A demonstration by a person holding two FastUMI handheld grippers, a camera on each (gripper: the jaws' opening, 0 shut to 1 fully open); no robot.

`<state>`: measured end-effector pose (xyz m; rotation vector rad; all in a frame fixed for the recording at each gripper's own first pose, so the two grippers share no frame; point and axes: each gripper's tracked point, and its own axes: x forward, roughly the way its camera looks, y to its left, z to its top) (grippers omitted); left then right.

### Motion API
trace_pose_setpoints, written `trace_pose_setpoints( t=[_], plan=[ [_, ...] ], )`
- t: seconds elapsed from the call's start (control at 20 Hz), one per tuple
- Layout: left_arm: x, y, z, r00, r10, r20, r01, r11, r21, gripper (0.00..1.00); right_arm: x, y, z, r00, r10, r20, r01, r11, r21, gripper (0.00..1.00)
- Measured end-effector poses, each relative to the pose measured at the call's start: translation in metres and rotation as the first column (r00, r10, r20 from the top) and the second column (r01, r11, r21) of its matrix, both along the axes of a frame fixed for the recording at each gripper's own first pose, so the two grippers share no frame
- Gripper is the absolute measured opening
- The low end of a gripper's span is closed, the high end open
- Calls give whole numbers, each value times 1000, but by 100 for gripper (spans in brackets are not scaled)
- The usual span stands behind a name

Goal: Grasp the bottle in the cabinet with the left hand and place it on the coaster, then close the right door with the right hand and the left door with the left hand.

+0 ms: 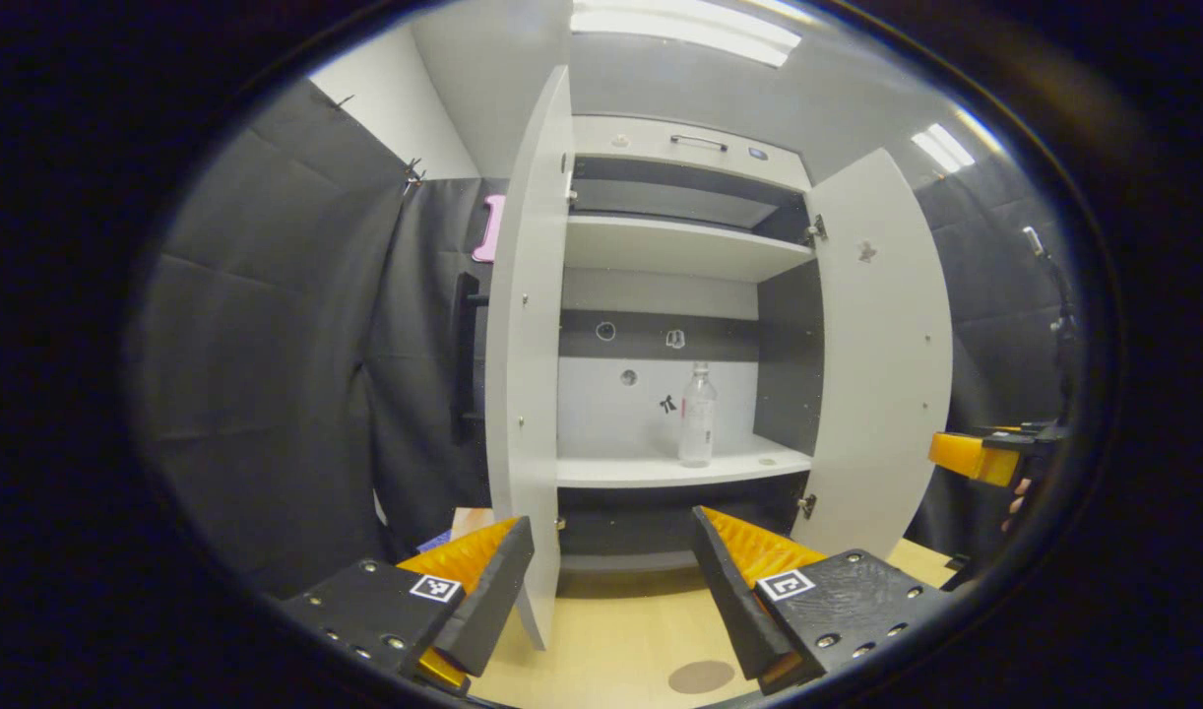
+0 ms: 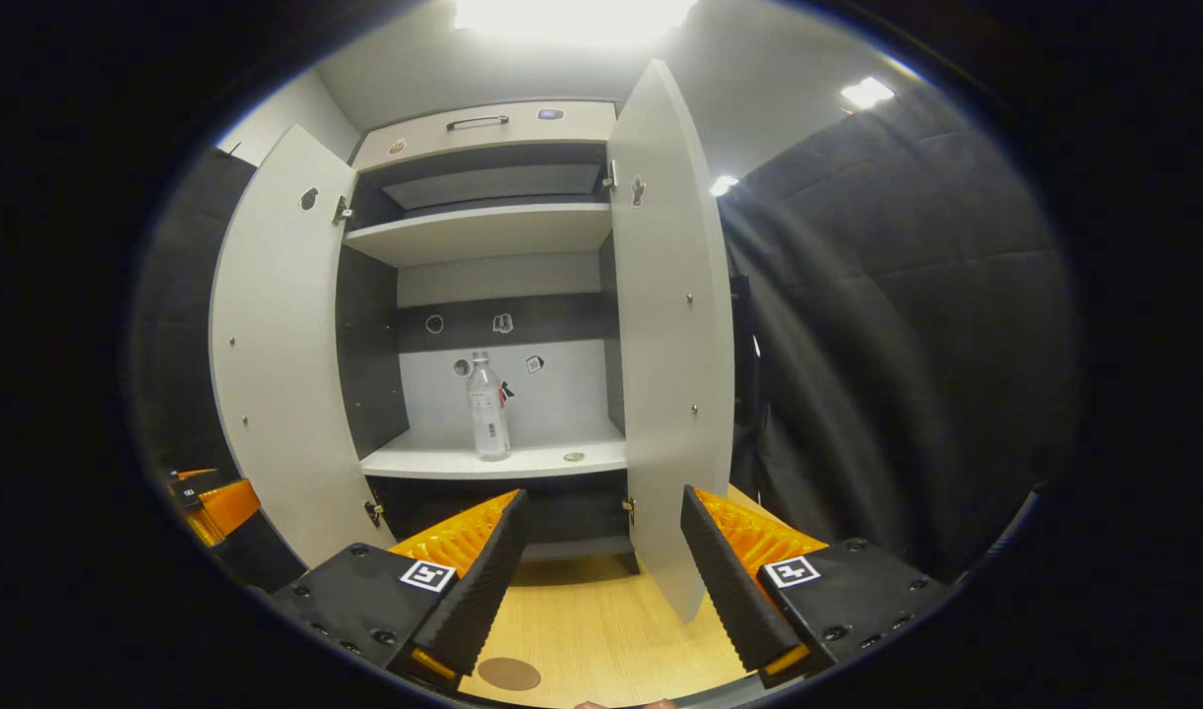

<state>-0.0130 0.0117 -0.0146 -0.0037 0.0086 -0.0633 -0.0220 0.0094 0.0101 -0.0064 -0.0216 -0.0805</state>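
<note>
Both cabinet doors stand wide open, leaving the way to the lower shelf [image 1: 759,463] free between them. The left door [image 1: 528,345] swings out edge-on just beside the left tongs [image 1: 611,571]. The right door [image 2: 670,345] juts out between the right tongs' [image 2: 601,561] fingers. The bottle [image 1: 697,414] stands alone, space on both sides.

bottle [image 1: 697,414] on shelf [image 1: 661,471], coaster [image 1: 701,676] on table [image 1: 611,630]

Screwed black jaws with square markers
</note>
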Motion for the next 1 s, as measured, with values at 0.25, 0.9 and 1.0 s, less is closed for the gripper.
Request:
trace_pose_setpoints(
  t=[0.25,0.9,1.0],
  plan=[
    [11,-23,2,997,-75,2,75,997,16,99,-5,-15,6,999,-52,-2,52,999,-8,92],
    [135,-93,21,981,-193,-9,193,981,21,93,12,-137,25,946,-321,39,319,946,49,98],
    [164,-101,26,982,-188,-6,189,982,19,93,22,-154,28,937,-347,38,343,936,73,98]
  ],
)
